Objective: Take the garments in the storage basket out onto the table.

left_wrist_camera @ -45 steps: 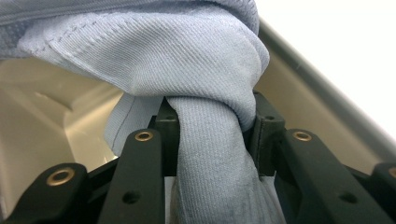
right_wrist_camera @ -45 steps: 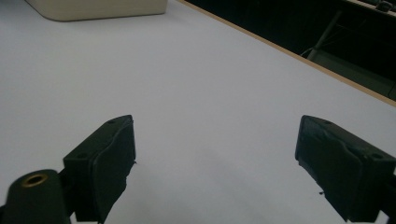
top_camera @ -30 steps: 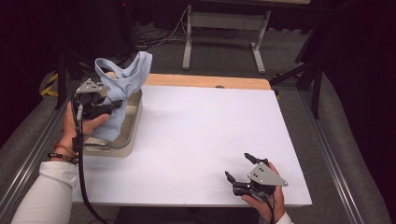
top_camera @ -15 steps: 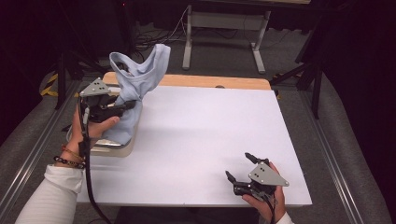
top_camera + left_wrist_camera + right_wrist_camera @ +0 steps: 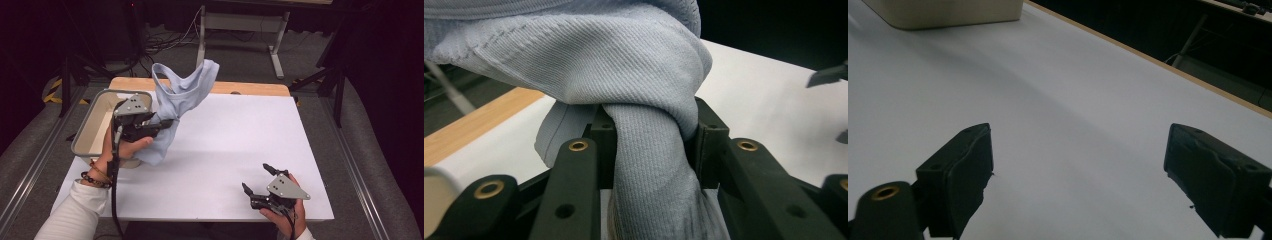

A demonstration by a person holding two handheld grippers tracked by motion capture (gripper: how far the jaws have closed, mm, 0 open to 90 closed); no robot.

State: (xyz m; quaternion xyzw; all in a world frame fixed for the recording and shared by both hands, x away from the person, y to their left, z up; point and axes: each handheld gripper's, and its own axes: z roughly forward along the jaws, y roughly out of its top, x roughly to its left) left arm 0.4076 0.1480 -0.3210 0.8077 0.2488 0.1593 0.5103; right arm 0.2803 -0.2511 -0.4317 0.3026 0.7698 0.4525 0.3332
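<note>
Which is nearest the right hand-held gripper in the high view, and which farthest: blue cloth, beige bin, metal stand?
From the right hand-held gripper:
1. Blue cloth, held up at the table's left.
2. Beige bin, at the table's left edge.
3. Metal stand, on the floor beyond the table.

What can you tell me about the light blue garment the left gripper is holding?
The light blue garment is a soft ribbed knit with a stitched hem. It is bunched and pinched between the left gripper's jaws, lifted above the white tabletop beside the beige bin; part stands up, and a fold hangs below.

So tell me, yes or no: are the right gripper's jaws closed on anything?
No, the right gripper stands open over the bare white table.
</note>
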